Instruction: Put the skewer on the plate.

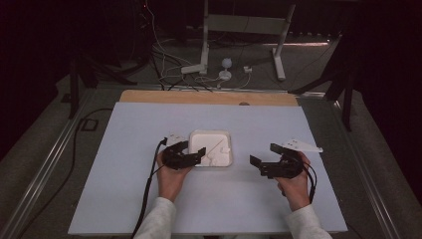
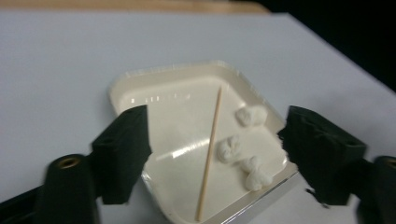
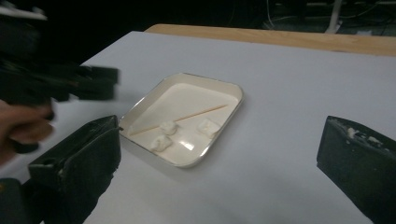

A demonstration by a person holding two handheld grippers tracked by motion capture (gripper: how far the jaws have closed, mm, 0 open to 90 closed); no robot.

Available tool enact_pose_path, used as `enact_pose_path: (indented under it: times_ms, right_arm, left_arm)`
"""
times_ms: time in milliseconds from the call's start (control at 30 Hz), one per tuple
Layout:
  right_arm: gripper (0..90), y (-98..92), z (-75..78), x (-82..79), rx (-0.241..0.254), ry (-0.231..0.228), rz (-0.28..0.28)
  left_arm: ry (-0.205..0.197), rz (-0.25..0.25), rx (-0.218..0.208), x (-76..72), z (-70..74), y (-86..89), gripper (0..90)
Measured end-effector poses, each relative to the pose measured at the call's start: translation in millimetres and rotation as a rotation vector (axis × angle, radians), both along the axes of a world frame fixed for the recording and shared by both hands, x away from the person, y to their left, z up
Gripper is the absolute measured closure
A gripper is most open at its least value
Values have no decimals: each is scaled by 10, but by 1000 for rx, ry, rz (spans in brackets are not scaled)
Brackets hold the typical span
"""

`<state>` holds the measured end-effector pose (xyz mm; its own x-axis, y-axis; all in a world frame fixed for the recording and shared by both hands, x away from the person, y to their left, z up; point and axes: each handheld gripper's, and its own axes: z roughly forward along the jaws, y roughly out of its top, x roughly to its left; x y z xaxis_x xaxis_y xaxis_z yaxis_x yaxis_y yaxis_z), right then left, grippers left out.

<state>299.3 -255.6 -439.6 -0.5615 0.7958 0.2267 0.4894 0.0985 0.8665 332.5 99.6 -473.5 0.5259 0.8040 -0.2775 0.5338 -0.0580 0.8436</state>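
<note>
A shallow white square tray sits in the middle of the pale board. In it lie a thin wooden skewer and three small white lumps. My left gripper hovers at the tray's left near corner, open, its jaws spread wide over the tray with nothing between the pads. My right gripper rests to the right of the tray, open and empty, its jaws pointing toward the tray. In the right gripper view the skewer lies diagonally, and the left gripper is blurred beside the tray rim.
The pale board covers a table with a wooden strip along its far edge. Beyond it, on the floor, are cables and a white metal stand. Dark stands flank the table at both sides.
</note>
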Motion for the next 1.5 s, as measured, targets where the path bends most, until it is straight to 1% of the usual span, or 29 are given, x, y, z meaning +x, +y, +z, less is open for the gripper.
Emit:
enact_pose_path:
  times_ms: [33,100,167,300,400,500,567,633,667,700,767,833,900,967,1033,1167,1300,1367,1433,1500]
  right_arm:
    - [0,-18,2,-7,-5,-5,-3]
    - [0,-55,-2,-28,-10,-17,-10]
    - [0,-101,-17,-51,-16,-30,-17]
    - [0,-209,-65,-105,-23,-53,-34]
    - [0,-292,-113,-146,-23,-61,-43]
    - [0,-360,-157,-186,-34,-66,-53]
    - [0,-401,-182,-208,-43,-76,-57]
    - [0,-443,-204,-230,-39,-81,-64]
    - [0,-464,-215,-239,-37,-85,-67]
    - [0,-486,-226,-248,-39,-88,-73]
    - [0,-526,-248,-262,-35,-93,-84]
    - [0,-557,-271,-272,-37,-94,-94]
    - [0,-571,-296,-277,-45,-96,-101]
    - [0,-570,-317,-283,-46,-94,-106]
    - [0,-562,-330,-291,-52,-99,-107]
    - [0,-558,-340,-327,-61,-110,-99]
    - [0,-585,-344,-351,-54,-112,-105]
    - [0,-595,-350,-351,-58,-113,-110]
    - [0,-607,-364,-345,-57,-105,-115]
    - [0,-626,-383,-336,-50,-93,-121]
  left_arm:
    - [-16,-2,-8,-36,51,62,170]
    - [-51,-2,-21,-113,146,193,154]
    - [-76,-6,-37,-188,228,328,106]
    - [-131,5,-22,-337,337,559,19]
    - [-168,18,-10,-428,362,710,8]
    - [-201,28,4,-515,351,838,5]
    - [-214,32,11,-564,336,909,5]
    - [-228,42,23,-610,319,968,5]
    - [-233,46,36,-627,308,994,5]
    - [-229,48,42,-643,297,1020,5]
    - [-228,55,45,-670,265,1071,4]
    - [-228,67,40,-696,234,1118,4]
    - [-236,83,22,-725,201,1160,4]
    - [-230,87,26,-734,176,1187,4]
    - [-235,91,33,-753,160,1222,4]
    - [-245,110,29,-794,134,1290,4]
    - [-249,129,32,-813,116,1337,4]
    - [-252,137,24,-817,115,1357,4]
    - [-250,144,31,-816,113,1366,4]
    - [-243,145,27,-810,101,1372,4]
